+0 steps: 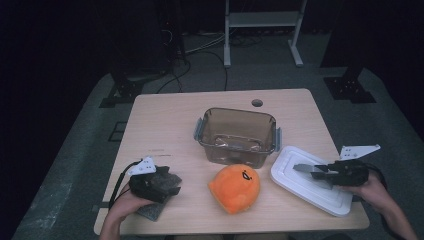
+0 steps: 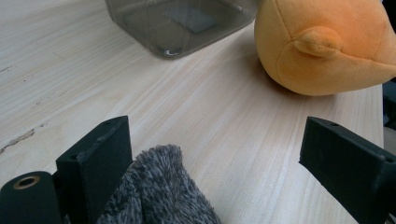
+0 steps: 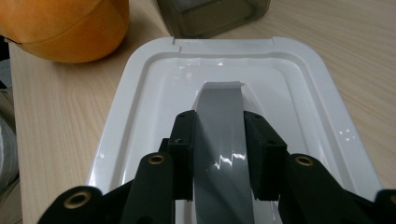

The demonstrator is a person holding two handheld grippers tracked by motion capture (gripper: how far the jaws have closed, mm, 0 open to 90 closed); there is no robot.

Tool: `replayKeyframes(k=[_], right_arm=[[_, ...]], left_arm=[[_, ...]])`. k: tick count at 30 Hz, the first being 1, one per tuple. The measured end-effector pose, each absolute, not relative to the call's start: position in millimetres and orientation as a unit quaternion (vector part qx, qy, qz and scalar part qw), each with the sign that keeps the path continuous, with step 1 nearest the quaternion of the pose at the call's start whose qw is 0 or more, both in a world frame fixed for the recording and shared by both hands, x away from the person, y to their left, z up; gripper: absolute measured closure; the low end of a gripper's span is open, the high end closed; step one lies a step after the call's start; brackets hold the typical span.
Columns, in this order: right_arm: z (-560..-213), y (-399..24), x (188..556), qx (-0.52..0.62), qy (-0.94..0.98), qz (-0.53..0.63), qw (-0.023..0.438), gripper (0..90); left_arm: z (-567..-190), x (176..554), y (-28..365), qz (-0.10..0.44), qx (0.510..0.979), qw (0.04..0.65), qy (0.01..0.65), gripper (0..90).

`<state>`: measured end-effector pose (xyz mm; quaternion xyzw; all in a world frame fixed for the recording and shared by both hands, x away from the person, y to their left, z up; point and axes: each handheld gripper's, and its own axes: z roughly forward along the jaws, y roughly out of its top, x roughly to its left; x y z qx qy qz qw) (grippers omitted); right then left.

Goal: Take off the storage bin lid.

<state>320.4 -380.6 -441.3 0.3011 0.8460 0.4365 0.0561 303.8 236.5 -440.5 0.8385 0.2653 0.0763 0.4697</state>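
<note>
- Grey tape roll (image 3: 223, 154) clamped edge-on in my right gripper (image 3: 219, 140), hovering over white lid (image 3: 140, 70).
- Clear container (image 1: 236, 134) lies ahead-left of it; right hand nearer.
- Left gripper (image 2: 210, 163) wide, knit cloth (image 2: 159, 186) against one jaw.

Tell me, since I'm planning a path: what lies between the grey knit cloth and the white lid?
The orange plush toy sits between the grey knit cloth and the white lid, seen in the high view.
</note>
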Motion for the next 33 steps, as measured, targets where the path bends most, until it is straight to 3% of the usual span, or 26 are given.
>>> replayKeyframes(k=[24, 33], right_arm=[[-456, -375, 316, 0.302, 0.849, 0.432, 0.047, 65.3], [-439, -374, 315, 0.295, 0.844, 0.444, 0.058, 54.8]], left_arm=[[-440, 303, 236, 0.074, 0.840, 0.469, 0.264, 8.4], [-440, 303, 236, 0.073, 0.840, 0.469, 0.262, 8.4]])
